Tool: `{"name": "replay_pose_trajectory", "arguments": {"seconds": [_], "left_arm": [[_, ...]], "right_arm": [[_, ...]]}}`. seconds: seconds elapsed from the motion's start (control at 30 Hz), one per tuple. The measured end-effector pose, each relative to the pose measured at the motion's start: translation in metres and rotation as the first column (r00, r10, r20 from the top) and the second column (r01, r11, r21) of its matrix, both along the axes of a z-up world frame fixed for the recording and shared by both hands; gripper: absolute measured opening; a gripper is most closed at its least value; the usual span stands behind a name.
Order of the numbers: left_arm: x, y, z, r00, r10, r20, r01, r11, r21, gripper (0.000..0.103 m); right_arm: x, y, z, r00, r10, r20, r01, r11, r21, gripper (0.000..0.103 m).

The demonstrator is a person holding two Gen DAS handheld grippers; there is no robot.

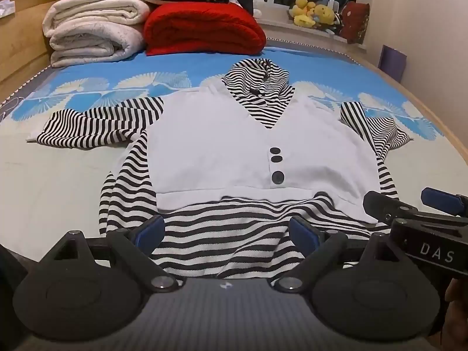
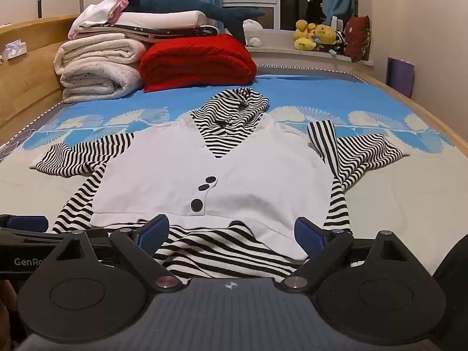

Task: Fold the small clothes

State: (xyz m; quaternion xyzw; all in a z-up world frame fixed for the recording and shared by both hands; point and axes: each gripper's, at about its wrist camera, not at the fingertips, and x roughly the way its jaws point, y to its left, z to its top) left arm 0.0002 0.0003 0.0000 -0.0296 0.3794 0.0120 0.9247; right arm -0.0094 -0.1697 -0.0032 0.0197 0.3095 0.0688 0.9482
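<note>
A small hooded top (image 1: 222, 146) lies flat on the bed, front up: white vest panel with three dark buttons, black-and-white striped hood, sleeves and hem. It also shows in the right wrist view (image 2: 234, 169). My left gripper (image 1: 229, 232) is open, its blue pads either side of the striped hem at the near left part. My right gripper (image 2: 232, 234) is open over the hem's right part, and it shows in the left wrist view (image 1: 409, 204). Both sleeves lie spread outwards.
Folded white blankets (image 1: 93, 32) and a red blanket (image 1: 201, 27) are stacked at the bed's far end. Plush toys (image 1: 316, 11) sit on the windowsill. A wooden bed frame (image 2: 26, 87) runs along the left. The blue patterned sheet (image 1: 321, 64) lies beyond the garment.
</note>
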Motion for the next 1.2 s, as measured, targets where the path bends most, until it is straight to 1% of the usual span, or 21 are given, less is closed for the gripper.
{"name": "replay_pose_trajectory", "arguments": {"seconds": [0.3,0.43,0.47,0.67,1.0,1.1,1.2], "left_arm": [[0.0010,-0.0014,-0.0020,1.000,0.006,-0.008,-0.006,1.000,-0.011,0.094],[-0.0009,-0.0053,-0.0025,1.000,0.003,-0.010,-0.003,1.000,-0.010,0.094],[0.0014,-0.0011,-0.0017,1.000,0.004,-0.010,-0.004,1.000,-0.018,0.094],[0.0012,-0.0031,-0.0027,1.000,0.002,-0.013,-0.002,1.000,-0.014,0.094],[0.0018,-0.0040,-0.0064,1.000,-0.005,-0.019,0.005,1.000,0.004,0.094],[0.0022,-0.0059,-0.0076,1.000,-0.010,-0.023,0.010,1.000,0.021,0.094],[0.0034,-0.0066,-0.0082,1.000,-0.007,-0.026,0.008,0.999,0.039,0.094]], "right_arm": [[0.0005,0.0000,-0.0009,1.000,-0.001,0.003,0.001,1.000,-0.009,0.093],[-0.0033,-0.0075,0.0021,1.000,-0.005,0.005,0.005,1.000,-0.010,0.093],[-0.0050,-0.0013,-0.0016,1.000,-0.006,0.003,0.006,1.000,-0.009,0.093],[-0.0004,-0.0026,-0.0009,1.000,-0.010,-0.009,0.010,1.000,-0.009,0.093],[-0.0002,-0.0035,-0.0004,1.000,-0.012,-0.008,0.012,1.000,-0.005,0.093],[-0.0005,-0.0035,-0.0003,1.000,-0.015,-0.009,0.015,1.000,0.000,0.093],[0.0006,-0.0035,-0.0018,1.000,-0.017,0.018,0.017,1.000,0.008,0.093]]}}
